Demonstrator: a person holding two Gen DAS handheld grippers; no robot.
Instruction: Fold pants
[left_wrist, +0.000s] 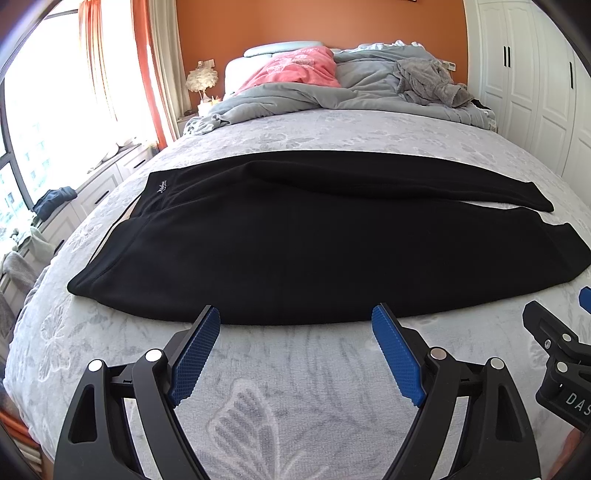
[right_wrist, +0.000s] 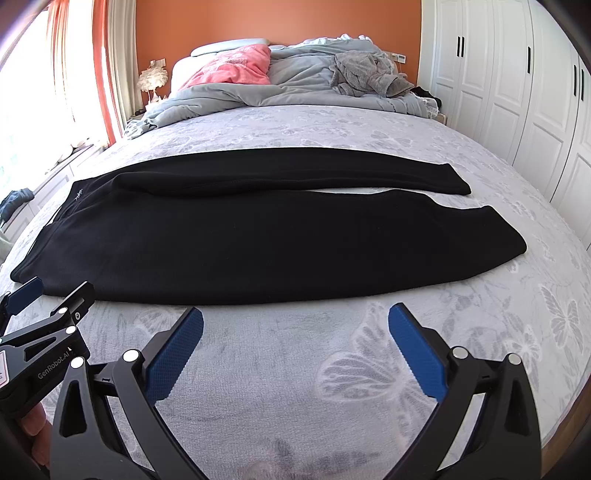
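Black pants (left_wrist: 280, 240) lie flat across the bed, waistband at the left, both legs running to the right with a thin gap between the cuffs. In the right wrist view the pants (right_wrist: 207, 240) show the same way. My left gripper (left_wrist: 295, 319) hovers open just short of the near edge of the pants, nothing between its blue pads. My right gripper (right_wrist: 295, 321) is open too, a little back from the near leg, holding nothing. Each gripper shows at the edge of the other's view: the right gripper (left_wrist: 557, 332), the left gripper (right_wrist: 55, 295).
The bed (right_wrist: 295, 369) has a grey butterfly-print cover. A crumpled grey duvet (left_wrist: 332, 92), a pink pillow (left_wrist: 295, 70) and a grey garment (left_wrist: 428, 81) lie at the headboard end. White wardrobes (right_wrist: 517, 92) stand right; window, orange curtains and drawers (left_wrist: 96, 184) left.
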